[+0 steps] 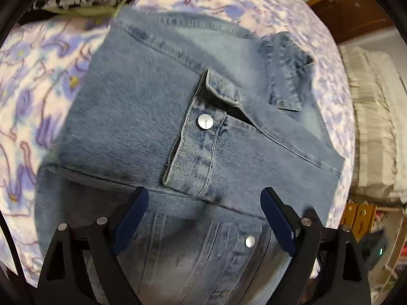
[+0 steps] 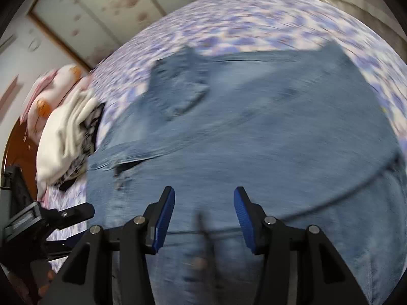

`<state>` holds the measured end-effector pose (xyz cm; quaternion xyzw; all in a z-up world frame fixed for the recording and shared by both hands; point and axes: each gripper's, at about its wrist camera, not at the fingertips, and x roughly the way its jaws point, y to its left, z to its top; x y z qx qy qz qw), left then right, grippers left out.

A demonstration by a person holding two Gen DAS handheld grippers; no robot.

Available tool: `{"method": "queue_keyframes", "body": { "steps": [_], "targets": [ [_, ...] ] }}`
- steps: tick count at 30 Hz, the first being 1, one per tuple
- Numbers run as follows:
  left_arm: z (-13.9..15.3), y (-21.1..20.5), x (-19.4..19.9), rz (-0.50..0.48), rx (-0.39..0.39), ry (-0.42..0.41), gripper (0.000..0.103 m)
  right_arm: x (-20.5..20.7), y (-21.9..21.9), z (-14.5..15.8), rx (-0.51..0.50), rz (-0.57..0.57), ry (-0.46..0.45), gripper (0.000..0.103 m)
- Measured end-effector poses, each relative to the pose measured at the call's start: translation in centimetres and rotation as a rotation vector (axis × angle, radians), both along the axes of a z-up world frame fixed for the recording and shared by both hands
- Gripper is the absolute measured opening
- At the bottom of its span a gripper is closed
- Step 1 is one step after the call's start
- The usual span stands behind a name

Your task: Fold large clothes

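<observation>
Denim jacket lies partly folded on the floral bedspread, a cuffed sleeve laid across it; left gripper and right gripper hover with jaws apart and empty; judged heavy, stiff cloth, best pinched at hem or seams.

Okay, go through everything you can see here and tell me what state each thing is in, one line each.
Denim jacket: partly folded on the bed, sleeve laid across its body.
Sleeve cuff: buttoned.
Left claw: open, above the jacket, holding nothing.
Right claw: open, nothing between the pads.
White clothes: heaped beside the jacket, unfolded.
</observation>
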<state>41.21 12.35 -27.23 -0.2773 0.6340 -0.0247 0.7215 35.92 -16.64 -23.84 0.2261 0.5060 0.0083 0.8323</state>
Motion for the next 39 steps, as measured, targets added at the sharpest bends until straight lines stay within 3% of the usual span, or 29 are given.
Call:
{"method": "queue_keyframes", "body": {
  "steps": [7,11,14,15,18,20,22,24,28,31,39],
  "targets": [
    [-2.5,-1.5,0.3,0.159,0.029,0.050,0.083,-2.7,-7.3,0.0,0.002,-0.059,0.057,0.048],
    [-2.9,-2.2,0.3,0.252,0.080,0.060,0.067,-3.0,-10.9,0.3,-0.041,-0.056,0.082,0.048],
    [-2.7,-2.4,0.1,0.321,0.094,0.027,0.046,-2.8,-13.0,0.2,-0.057,-0.048,0.098,0.048],
    [-2.7,-2.3,0.0,0.330,0.098,0.024,0.030,-2.7,-13.6,0.1,-0.064,-0.041,0.102,0.048],
    [-2.6,-2.7,0.2,0.378,0.114,0.020,0.019,-2.2,-14.7,0.1,-0.091,-0.010,0.111,0.048],
    [-1.9,-2.8,0.3,0.412,0.113,-0.013,0.017,-2.0,-15.2,0.1,-0.109,0.008,0.113,0.038],
    [-1.1,-2.5,0.6,0.414,0.128,-0.041,0.017,-1.8,-15.8,0.3,-0.115,0.031,0.116,0.019],
    [-0.2,-2.2,1.2,0.418,0.129,-0.082,0.016,-1.8,-16.1,0.5,-0.110,0.048,0.106,0.013],
    [1.2,-1.4,2.3,0.433,0.126,-0.138,0.013,-1.2,-16.4,0.5,-0.089,0.092,0.092,0.008],
    [1.6,-1.2,3.0,0.425,0.167,-0.165,0.013,-0.4,-16.2,0.3,-0.080,0.127,0.098,0.008],
    [-0.1,-1.6,1.2,0.408,0.215,-0.085,0.013,0.3,-16.0,-2.9,-0.136,0.164,0.213,0.000]
  ]
}}
